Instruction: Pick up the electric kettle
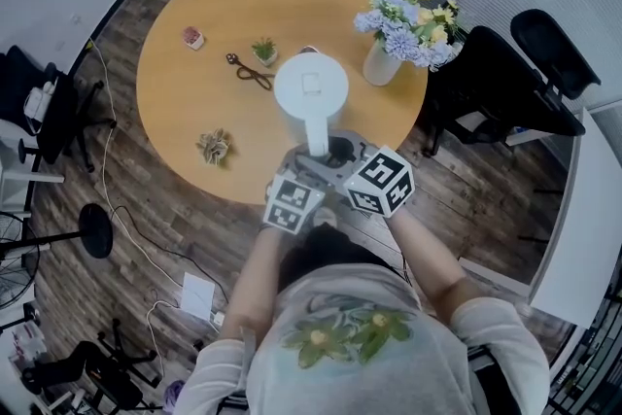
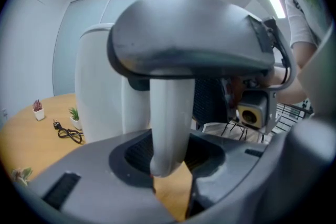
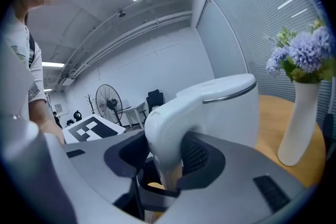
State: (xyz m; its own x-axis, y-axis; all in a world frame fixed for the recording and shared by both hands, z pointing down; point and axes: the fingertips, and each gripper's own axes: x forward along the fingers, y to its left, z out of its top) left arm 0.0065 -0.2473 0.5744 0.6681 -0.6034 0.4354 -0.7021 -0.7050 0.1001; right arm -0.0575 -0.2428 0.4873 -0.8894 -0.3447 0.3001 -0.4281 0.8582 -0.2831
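Nearest me, the left gripper (image 2: 170, 178) had its grey fingers (image 2: 94, 181) clamped on the lower end of the curved white handle (image 2: 170, 123). The right gripper (image 3: 164, 178) was gripping the same handle just above, under its top bend. Straight beyond both sets of fingers stood the white electric kettle (image 1: 311, 85), over the near part of the round wooden worktop (image 1: 194, 102). I could not tell whether its base was clear of the wood.

To my eye the lift wanted both hands rising together and level, since all the weight hung ahead of the fingers and would tip the spout down. It also wanted a straight upward path, because a white vase of blue and yellow flowers (image 1: 381, 63) stood beyond the fingers to their right, and a black cable (image 1: 251, 71) lay to their left.
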